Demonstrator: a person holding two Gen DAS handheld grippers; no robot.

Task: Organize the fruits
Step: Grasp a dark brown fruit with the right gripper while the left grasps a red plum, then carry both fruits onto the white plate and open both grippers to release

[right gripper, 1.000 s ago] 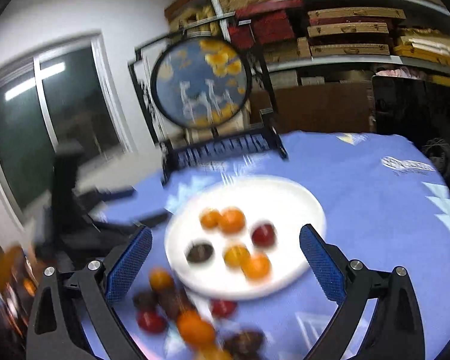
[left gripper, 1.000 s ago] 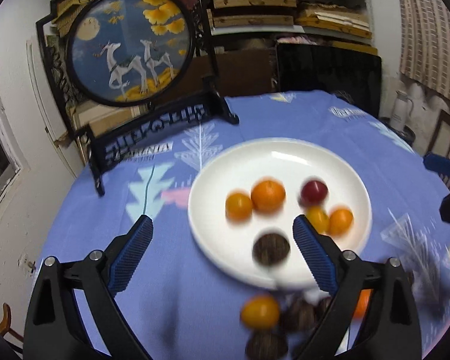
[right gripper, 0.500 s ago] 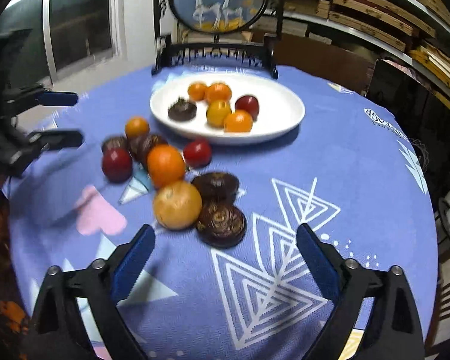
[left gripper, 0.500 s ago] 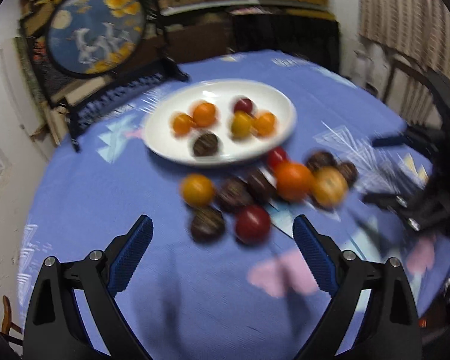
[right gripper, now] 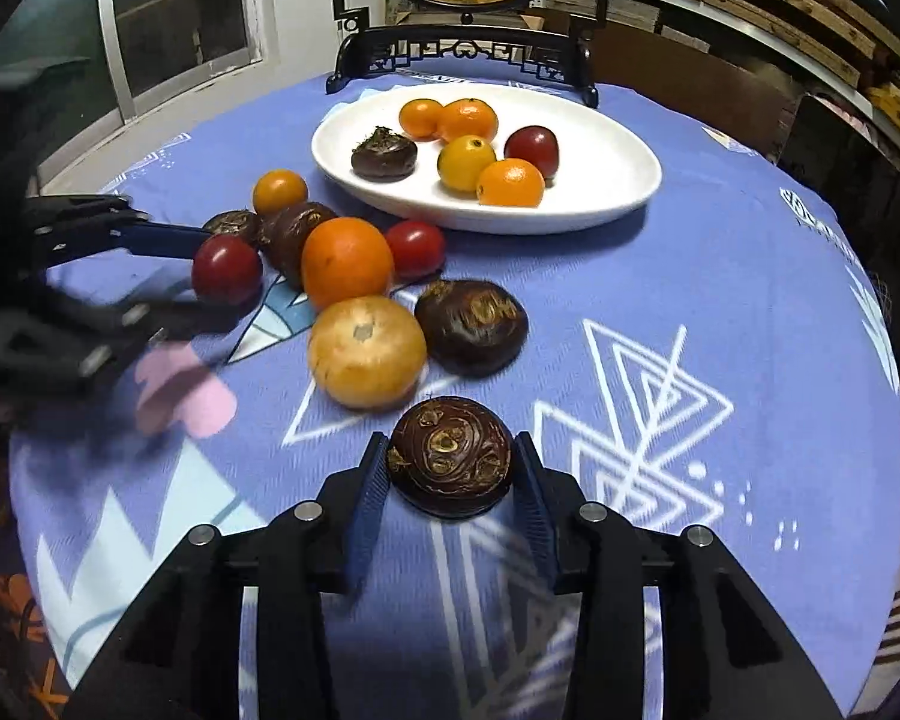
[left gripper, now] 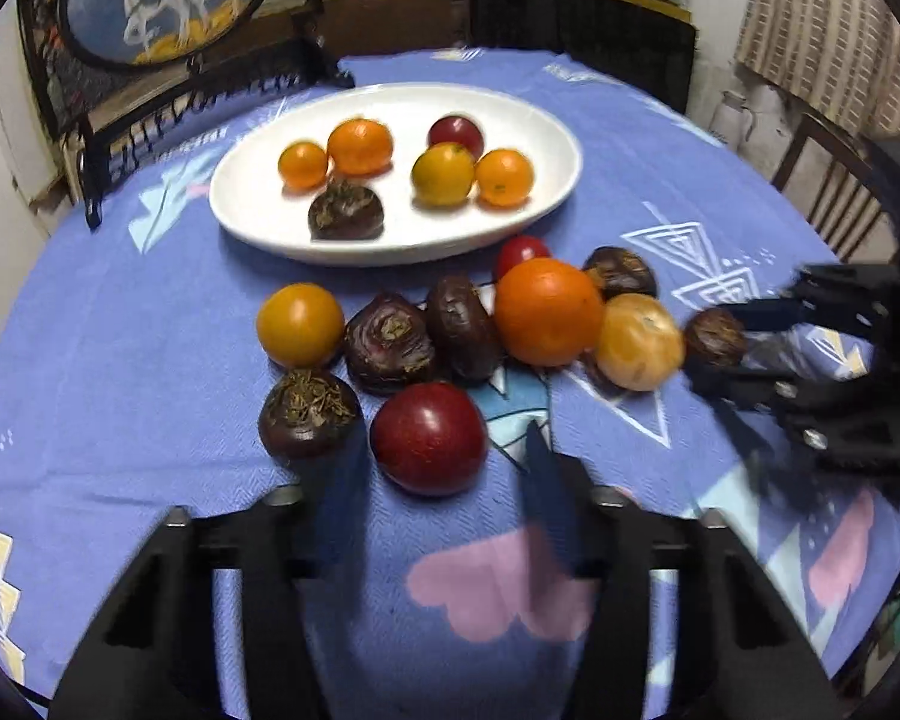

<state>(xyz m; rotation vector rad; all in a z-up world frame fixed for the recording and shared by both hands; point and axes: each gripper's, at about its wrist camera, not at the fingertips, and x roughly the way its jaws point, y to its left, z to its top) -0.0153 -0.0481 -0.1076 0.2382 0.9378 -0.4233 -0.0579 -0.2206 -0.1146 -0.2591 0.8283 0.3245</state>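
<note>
A white oval plate (left gripper: pixel 546 120) (right gripper: pixel 618 180) holds several small fruits: oranges, a red plum and a dark water chestnut. More fruit lies loose on the blue cloth in front of it. My right gripper (right gripper: pixel 450 480) has its blue pads against both sides of a dark water chestnut (right gripper: pixel 450 456) (left gripper: pixel 714 336) on the cloth. My left gripper (left gripper: pixel 432 468) straddles a red plum (left gripper: pixel 429 438) (right gripper: pixel 227 269), its blurred pads close beside it without clear contact. A big orange (left gripper: pixel 546 312) (right gripper: pixel 347 264) and a yellow-orange fruit (left gripper: pixel 639 341) (right gripper: pixel 366 351) lie between the grippers.
A round painted screen on a black stand (left gripper: pixel 168 6) (right gripper: pixel 468 54) stands behind the plate. Shelves, a dark cabinet (left gripper: pixel 576 36) and a wooden chair (left gripper: pixel 828 180) ring the round table. A window (right gripper: pixel 174 18) is at the left in the right wrist view.
Both grippers have come down and forward to the loose fruit and narrowed. The right one closed around the dark water chestnut, the left one around the red plum.
</note>
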